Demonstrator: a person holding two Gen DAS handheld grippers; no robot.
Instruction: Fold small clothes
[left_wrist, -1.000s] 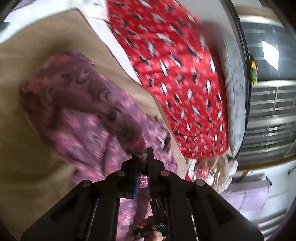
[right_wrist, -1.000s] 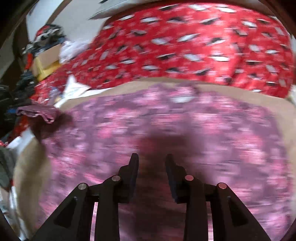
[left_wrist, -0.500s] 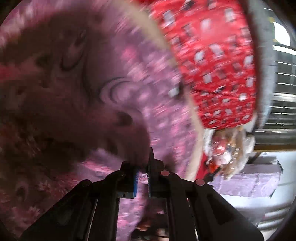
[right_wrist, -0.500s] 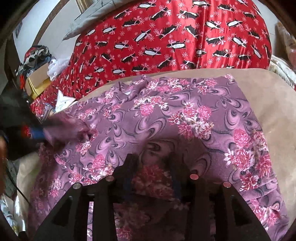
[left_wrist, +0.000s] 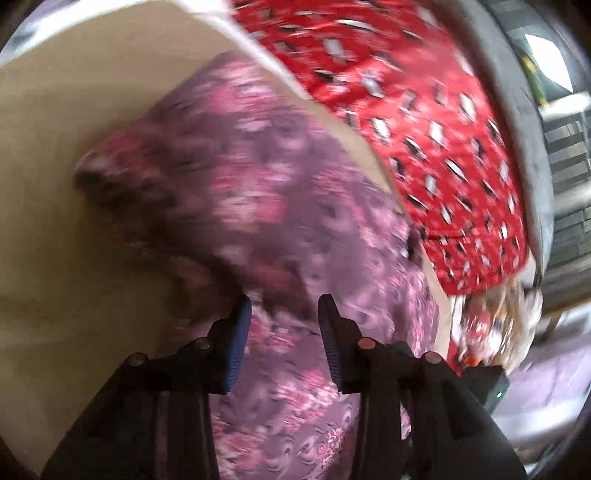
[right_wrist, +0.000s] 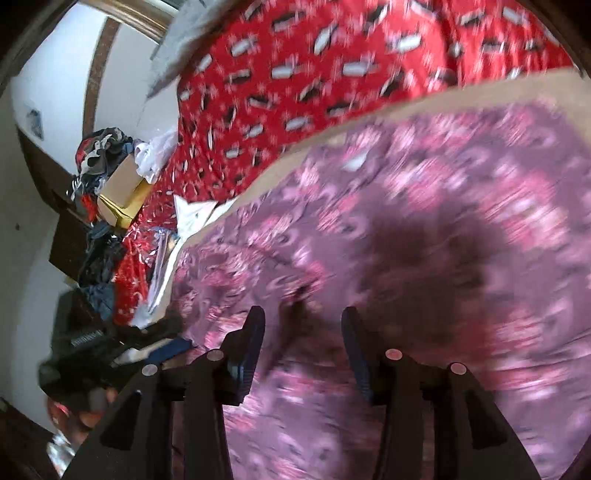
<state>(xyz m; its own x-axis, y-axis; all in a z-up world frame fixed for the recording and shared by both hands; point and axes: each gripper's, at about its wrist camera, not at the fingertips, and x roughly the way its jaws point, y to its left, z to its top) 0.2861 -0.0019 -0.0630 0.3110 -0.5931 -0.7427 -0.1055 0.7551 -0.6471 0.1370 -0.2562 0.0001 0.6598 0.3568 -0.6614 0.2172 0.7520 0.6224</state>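
Purple floral garment lies across the tan worktop through the middle of both views, one flap doubled over toward centre left of the left view. A second ago the left gripper pinched that flap; now its jaws stand spread and empty, so this fold looks laid. The right gripper hovers over the cloth, jaws spread as before. Red patterned bedding fills the upper right.

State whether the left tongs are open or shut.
Open: the left tongs show a clear gap, with purple floral cloth visible between, ungripped.
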